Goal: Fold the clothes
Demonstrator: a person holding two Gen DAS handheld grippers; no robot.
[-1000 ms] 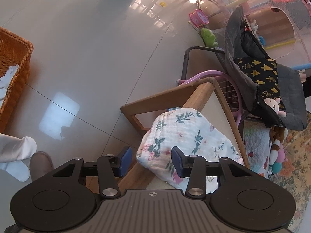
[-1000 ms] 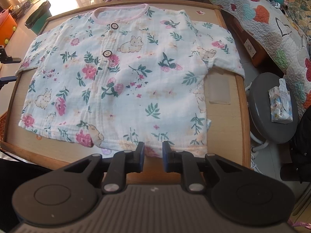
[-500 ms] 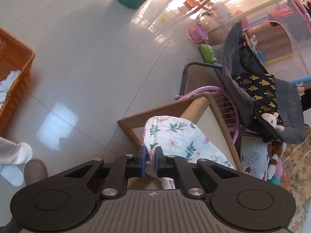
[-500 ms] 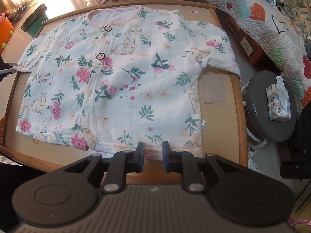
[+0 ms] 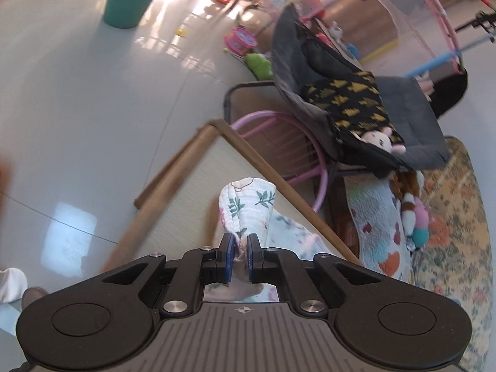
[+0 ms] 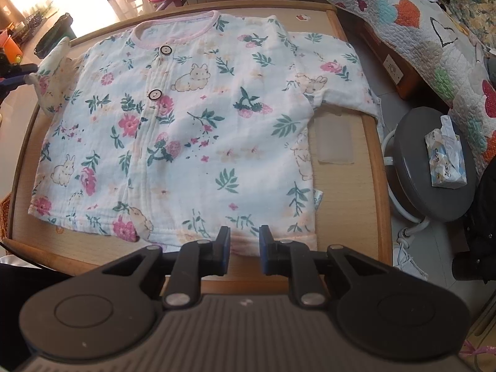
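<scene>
Shirt (image 6: 198, 130) lies flat on the desk (image 6: 369, 155), front up, its pink collar toward the far edge and its hem toward the near edge. It is a small white baby shirt printed with flowers, leaves and rabbits, with two dark buttons down the placket. One sleeve (image 5: 248, 207) is off the desk: the left gripper (image 5: 239, 259) is clamped on its cuff, blue pads pinching the cloth, and the sleeve stands up in a bunched fold above the desk's corner. From the right wrist view that raised sleeve shows at the far left edge of the desk, beside the rest of the shirt. The other sleeve lies spread out flat toward the right edge, next to a pale translucent patch (image 6: 334, 142) on the wood.

The right gripper (image 6: 244, 246) hangs over the near edge of the desk, right at the hem. Its fingers stand a little apart with nothing pinched; the hem shows in the gap beyond them, and I cannot tell whether the tips touch the cloth.

Beside the desk on the right is a round grey stool (image 6: 434, 167) with a tissue pack (image 6: 446, 155) on it. Past the far corner stand a grey baby bouncer (image 5: 372, 114) and a green bin (image 5: 130, 0) on the pale tiled floor (image 5: 77, 108).
</scene>
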